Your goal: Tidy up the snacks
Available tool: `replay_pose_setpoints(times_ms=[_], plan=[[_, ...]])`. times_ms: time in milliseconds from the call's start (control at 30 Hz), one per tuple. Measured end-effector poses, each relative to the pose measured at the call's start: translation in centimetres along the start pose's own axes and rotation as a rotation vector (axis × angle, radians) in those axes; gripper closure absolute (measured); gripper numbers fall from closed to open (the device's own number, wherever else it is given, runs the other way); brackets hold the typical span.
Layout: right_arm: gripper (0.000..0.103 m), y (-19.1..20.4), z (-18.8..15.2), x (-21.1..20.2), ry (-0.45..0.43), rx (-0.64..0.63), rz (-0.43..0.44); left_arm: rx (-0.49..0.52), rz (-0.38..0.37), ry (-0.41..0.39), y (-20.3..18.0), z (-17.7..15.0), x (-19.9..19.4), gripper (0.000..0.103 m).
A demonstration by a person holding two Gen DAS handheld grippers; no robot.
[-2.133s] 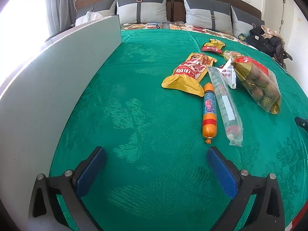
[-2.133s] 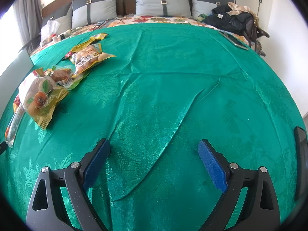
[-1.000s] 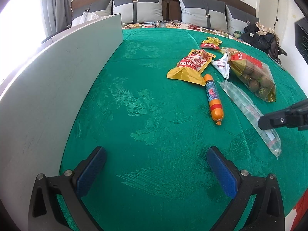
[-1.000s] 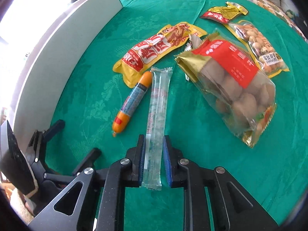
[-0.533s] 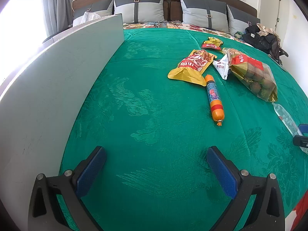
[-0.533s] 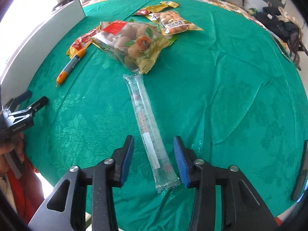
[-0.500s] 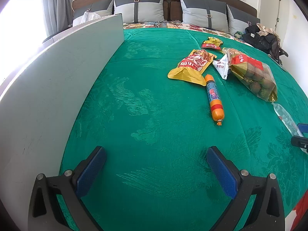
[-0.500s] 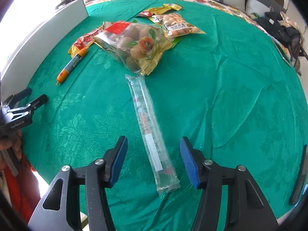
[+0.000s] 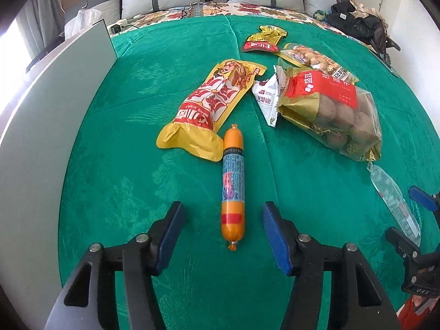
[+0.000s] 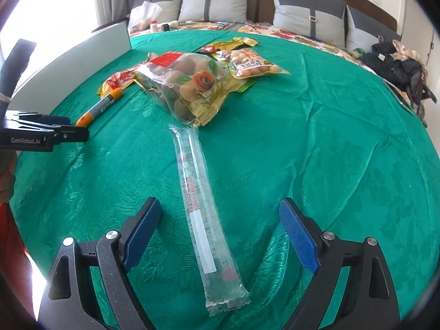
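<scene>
Snacks are seen spread over a bed (image 9: 132, 110) covered in green cloth, most of them gathered toward its middle and far side. An orange sausage stick (image 9: 233, 189) lies lengthwise near the front edge, its near end between the blue pads of the left gripper (image 9: 222, 236); the jaws are closing around it, but the pads are not yet touching it. A yellow-and-red pouch (image 9: 211, 110) is seen just behind the sausage stick, touching its far end. A large clear bag of round brown snacks (image 9: 330, 110) lies to the right, with a small white packet (image 9: 268, 96) tucked against it, a bag of nuts (image 9: 316, 60) behind it, and a small red-and-yellow packet (image 9: 262, 40) farther back. A long clear tube pack (image 10: 200, 209) lies flat near the front edge, its far end touching the large bag; the right gripper (image 10: 220, 233) is held over its near end, jaws opening wide and well clear of it. A white board (image 9: 41, 137) is stood along the bed's left edge, and grey pillows (image 10: 217, 2) line the headboard.
</scene>
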State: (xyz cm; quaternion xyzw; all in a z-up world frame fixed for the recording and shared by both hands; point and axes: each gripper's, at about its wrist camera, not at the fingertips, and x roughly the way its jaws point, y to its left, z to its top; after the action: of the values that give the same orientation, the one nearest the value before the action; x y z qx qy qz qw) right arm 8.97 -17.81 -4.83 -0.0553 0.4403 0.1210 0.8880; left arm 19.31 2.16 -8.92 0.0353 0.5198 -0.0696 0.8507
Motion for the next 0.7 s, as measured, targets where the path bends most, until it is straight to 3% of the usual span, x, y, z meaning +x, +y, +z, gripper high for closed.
replay_pose_setpoints(times_ms=[33,67,200,400,533,567,633,700], plan=[[0.013,0.0,-0.1,0.0,-0.002,0.001,0.0,-0.012,-0.001,-0.007,0.0,0.6,0.2,0.082],[0.012,0.0,-0.1,-0.1,-0.004,0.001,0.0,-0.027,-0.01,-0.005,0.1,1.0,0.3,0.086],[0.012,-0.1,-0.2,-0.1,-0.005,0.002,0.002,-0.103,-0.082,-0.003,0.7,0.2,0.0,0.088],[0.012,-0.2,-0.2,-0.2,-0.005,0.002,0.002,-0.051,-0.141,0.006,1.0,-5.3,-2.9,0.085],[0.012,-0.2,-0.2,-0.2,0.004,-0.001,0.003,-0.059,-0.16,-0.028,1.4,-6.1,-3.3,0.063],[0.012,-0.2,-0.1,-0.2,0.024,-0.004,0.003,-0.041,-0.143,-0.031,1.0,-5.9,-3.2,0.059],[0.014,-0.1,0.5,-0.2,0.101,0.001,-0.003,0.021,-0.058,-0.028,0.1,-5.7,-2.7,0.029],[0.016,0.1,1.0,-0.5,0.136,-0.004,0.029,0.051,0.005,-0.057,-0.2,-5.7,-2.2,0.019]])
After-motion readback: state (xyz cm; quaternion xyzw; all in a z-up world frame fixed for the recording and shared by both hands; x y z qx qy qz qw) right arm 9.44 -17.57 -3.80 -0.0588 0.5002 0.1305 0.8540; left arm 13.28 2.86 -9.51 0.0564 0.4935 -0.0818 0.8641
